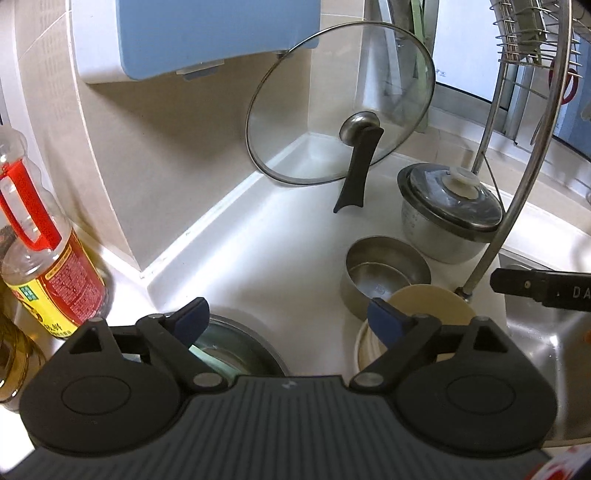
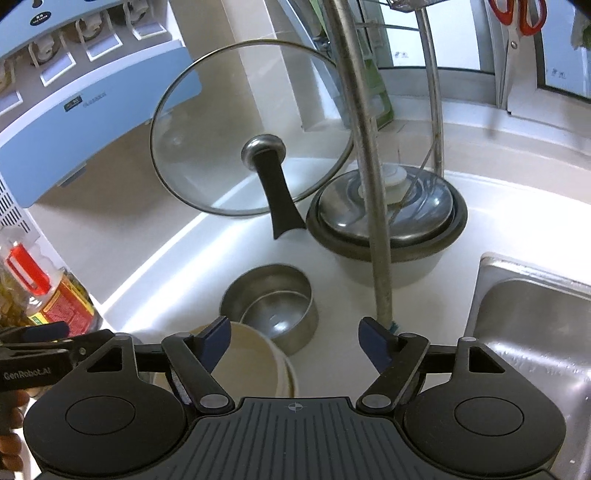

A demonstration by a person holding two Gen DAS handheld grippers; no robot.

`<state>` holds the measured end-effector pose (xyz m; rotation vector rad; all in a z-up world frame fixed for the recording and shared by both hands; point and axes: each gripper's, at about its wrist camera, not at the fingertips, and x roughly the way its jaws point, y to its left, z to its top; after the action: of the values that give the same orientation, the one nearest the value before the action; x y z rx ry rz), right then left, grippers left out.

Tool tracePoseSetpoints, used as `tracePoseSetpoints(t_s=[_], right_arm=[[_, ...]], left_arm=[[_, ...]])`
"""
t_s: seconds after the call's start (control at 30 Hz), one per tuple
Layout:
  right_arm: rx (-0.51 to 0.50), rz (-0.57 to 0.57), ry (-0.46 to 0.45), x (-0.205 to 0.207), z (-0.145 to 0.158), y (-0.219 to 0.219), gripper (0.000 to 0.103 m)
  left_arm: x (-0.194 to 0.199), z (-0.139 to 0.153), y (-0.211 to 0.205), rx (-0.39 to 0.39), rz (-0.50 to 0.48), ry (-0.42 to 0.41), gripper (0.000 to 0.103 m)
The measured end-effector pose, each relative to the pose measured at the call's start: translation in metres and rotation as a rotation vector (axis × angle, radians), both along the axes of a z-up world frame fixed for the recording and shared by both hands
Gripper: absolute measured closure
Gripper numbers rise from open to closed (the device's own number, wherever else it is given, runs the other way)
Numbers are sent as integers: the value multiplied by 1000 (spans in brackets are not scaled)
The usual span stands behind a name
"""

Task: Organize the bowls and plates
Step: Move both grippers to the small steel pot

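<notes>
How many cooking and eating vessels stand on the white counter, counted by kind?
Steel bowls: 2, nested
Cream bowls: 1
Glass lids: 1
Lidded pots: 1
Steel basin with glass lid: 1
Total: 6

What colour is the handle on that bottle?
Red; the bottle handle shows best in the left wrist view.

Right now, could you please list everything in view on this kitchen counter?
glass lid: one, clear with black handle, leaning in the wall corner
covered pot: one, steel, behind the rack post
steel bowl: one, silver, a smaller one nested inside, mid-counter
cream bowl: one, cream, in front of the steel bowl
oil bottle: one, red and yellow label, far left
sink: one, steel, right
scissors: one pair, red handles, hanging top right
left gripper: open, empty
right gripper: open, empty
</notes>
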<state>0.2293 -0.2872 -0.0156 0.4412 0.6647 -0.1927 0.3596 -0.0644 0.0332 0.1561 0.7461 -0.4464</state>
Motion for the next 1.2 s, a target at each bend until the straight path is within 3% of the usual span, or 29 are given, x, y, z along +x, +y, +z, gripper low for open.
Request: tracePoseSetpoints(t_s=[0.3,0.4,0.53,0.6,0.87,1.2], right_arm=[[76,-12,0,13,-10,-15,26],[56,-12,8,22,-13,-18,26],[25,3,16,34,-15,-16,43],[16,11,22,39,-16,-15,46],[-48,71,69,61,-28,-11,70],[-92,145,136,85,-40,-16,72]], left_arm=[[18,-3,-8,-2,-45,6,11],[28,-5,-15,-10,-60,21,15],[37,-6,-26,-10,-79,27,20],[42,-8,-33,-12,-90,30,21],[57,-17,-52,-14,-147,79,44],[75,-35,-70,26,-208,127,71]])
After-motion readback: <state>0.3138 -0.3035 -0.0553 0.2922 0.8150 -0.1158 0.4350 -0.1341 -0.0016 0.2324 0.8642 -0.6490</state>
